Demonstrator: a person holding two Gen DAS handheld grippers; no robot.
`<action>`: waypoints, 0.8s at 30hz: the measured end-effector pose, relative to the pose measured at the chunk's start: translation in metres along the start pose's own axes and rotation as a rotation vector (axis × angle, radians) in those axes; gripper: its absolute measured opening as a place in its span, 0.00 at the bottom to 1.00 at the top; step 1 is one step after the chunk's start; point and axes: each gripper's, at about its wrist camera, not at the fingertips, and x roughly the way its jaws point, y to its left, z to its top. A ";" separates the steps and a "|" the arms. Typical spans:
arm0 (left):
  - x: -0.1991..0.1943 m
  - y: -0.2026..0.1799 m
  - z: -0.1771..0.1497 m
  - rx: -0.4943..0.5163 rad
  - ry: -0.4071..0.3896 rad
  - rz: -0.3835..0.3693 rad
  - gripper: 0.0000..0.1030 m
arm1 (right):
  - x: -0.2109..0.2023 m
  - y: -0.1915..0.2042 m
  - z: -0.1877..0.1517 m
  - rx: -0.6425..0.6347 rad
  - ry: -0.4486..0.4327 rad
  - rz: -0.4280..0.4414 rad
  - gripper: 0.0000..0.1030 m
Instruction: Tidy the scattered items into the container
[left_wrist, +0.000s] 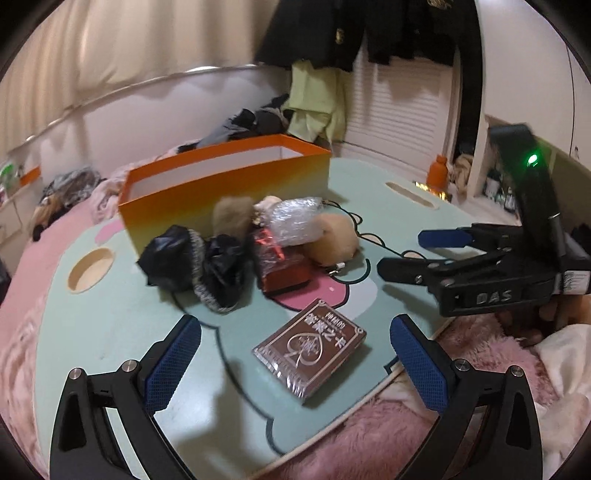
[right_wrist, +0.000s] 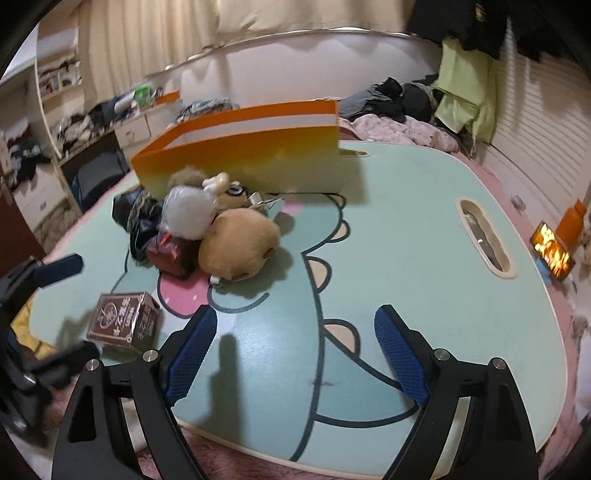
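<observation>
While the left wrist view looks across the desk (left_wrist: 122, 354), the left tool (left_wrist: 295, 343) hangs with its blue pads wide apart and nothing between them, just above a brown wrapped box (left_wrist: 309, 350) lying near the desk's near edge; that box carries a spade emblem and Chinese characters too small to read surely. Beyond it, toward the middle, a heap lies touching: black bags (left_wrist: 195, 262), a red packet (left_wrist: 282, 269), a bubble-wrapped bundle (left_wrist: 295, 218) and a tan plush (left_wrist: 334, 240). The orange container (left_wrist: 229, 192) stands upright behind the heap, its top open. At the desk's right edge the right tool (left_wrist: 400, 251) reaches in, fingers apart, its body marked "DAS". From the right wrist view, the right tool (right_wrist: 291, 354) is likewise spread and empty over bare mint surface, with wide free room toward the right edge and its oval slot (right_wrist: 484, 236). The heap sits left of centre against the container (right_wrist: 258, 162), the brown box (right_wrist: 125, 321) near the left near edge beside the left tool (right_wrist: 66, 306).
</observation>
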 end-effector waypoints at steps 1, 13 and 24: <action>0.004 0.000 0.001 0.003 0.011 -0.001 0.98 | -0.001 -0.003 0.000 0.014 -0.005 0.008 0.85; 0.011 0.004 -0.013 -0.016 0.022 -0.043 0.64 | 0.004 0.002 0.010 -0.016 0.015 0.036 0.85; 0.010 0.007 -0.015 -0.030 0.019 -0.020 0.64 | 0.032 0.038 0.035 -0.184 0.029 0.021 0.85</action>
